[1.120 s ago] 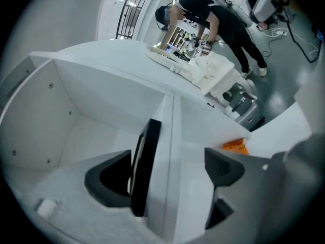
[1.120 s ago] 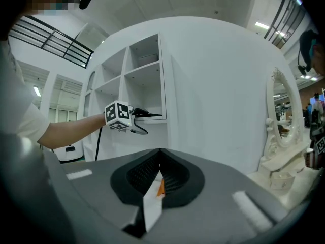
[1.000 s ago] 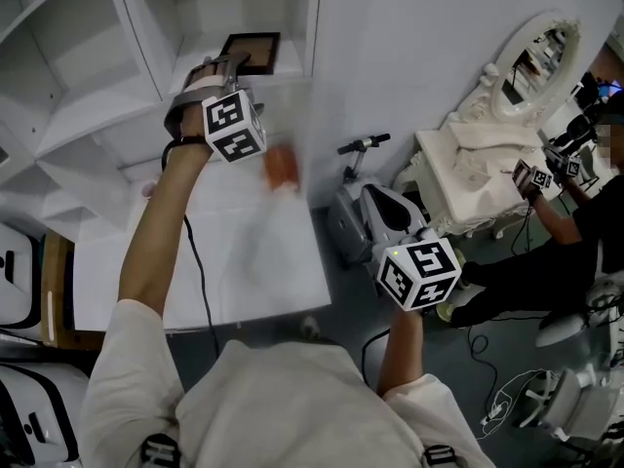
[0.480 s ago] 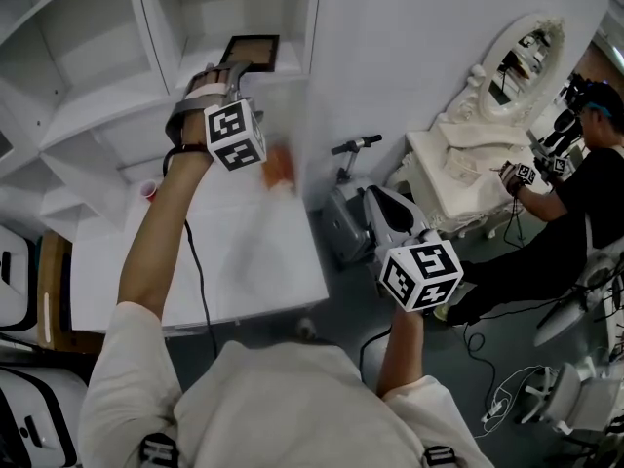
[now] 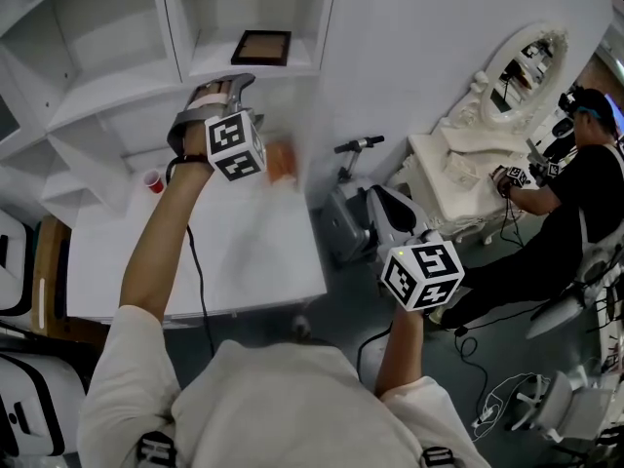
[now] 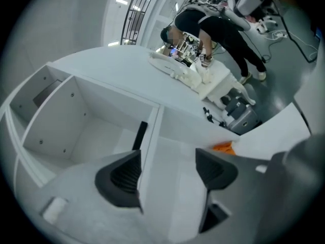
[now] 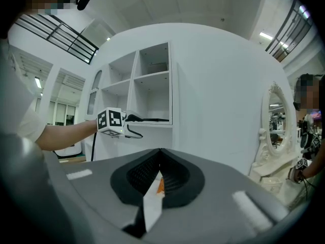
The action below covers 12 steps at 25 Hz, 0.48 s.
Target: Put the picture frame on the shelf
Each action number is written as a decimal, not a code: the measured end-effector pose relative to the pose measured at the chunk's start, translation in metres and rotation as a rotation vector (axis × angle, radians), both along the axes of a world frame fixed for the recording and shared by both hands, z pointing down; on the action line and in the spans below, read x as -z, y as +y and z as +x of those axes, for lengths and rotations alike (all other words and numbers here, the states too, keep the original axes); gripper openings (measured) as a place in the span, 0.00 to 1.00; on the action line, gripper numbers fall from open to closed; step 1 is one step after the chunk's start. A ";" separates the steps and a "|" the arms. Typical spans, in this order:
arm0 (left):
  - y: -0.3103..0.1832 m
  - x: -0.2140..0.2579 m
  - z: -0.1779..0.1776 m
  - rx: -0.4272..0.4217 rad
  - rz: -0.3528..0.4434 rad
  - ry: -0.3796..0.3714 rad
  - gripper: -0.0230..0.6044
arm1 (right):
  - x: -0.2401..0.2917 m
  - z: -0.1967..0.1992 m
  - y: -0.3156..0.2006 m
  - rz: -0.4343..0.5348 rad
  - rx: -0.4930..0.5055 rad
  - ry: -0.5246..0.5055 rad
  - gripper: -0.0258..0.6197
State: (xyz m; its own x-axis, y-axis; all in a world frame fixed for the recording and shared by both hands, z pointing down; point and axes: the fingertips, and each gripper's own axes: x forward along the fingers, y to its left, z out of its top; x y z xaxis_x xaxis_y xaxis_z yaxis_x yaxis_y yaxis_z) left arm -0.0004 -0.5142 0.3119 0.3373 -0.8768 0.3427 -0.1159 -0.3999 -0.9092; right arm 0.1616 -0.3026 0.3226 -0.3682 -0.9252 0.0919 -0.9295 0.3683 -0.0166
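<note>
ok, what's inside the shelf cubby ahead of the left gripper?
Only the picture frame, lying on the cubby floor. The left gripper is outside it, jaws just closing partway, nothing between them. Anything beneath the frame is covered.

Bright white light everywhere. The table [image 5: 263, 252] top looks smeary. Both gripper views bend round, with dark corners.

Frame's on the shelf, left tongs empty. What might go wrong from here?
The left tongs, whose jaws have just been closing with nothing between them, hover close to the shelf; a stray swing might nudge the picture frame, which lies near its front edge. The red cup stands on the table beside that forearm and might get knocked.
</note>
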 end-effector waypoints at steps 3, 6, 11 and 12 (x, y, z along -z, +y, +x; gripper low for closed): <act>0.012 -0.004 -0.008 -0.001 -0.032 0.057 0.55 | -0.001 -0.002 0.003 0.005 -0.003 0.007 0.05; 0.025 -0.010 -0.018 -0.001 -0.103 0.149 0.55 | -0.002 -0.004 0.007 0.006 -0.005 0.009 0.05; 0.046 -0.023 -0.025 -0.005 -0.200 0.314 0.51 | -0.006 -0.007 0.012 0.002 -0.008 0.008 0.05; 0.049 -0.027 -0.027 -0.001 -0.206 0.333 0.51 | -0.007 -0.008 0.014 0.002 -0.010 0.008 0.05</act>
State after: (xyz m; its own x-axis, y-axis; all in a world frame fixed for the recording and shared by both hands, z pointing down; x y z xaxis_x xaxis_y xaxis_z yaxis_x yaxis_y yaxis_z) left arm -0.0274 -0.4650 0.3386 0.4607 -0.8006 0.3833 -0.3907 -0.5706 -0.7223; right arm 0.1534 -0.2890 0.3298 -0.3586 -0.9289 0.0928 -0.9332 0.3594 -0.0087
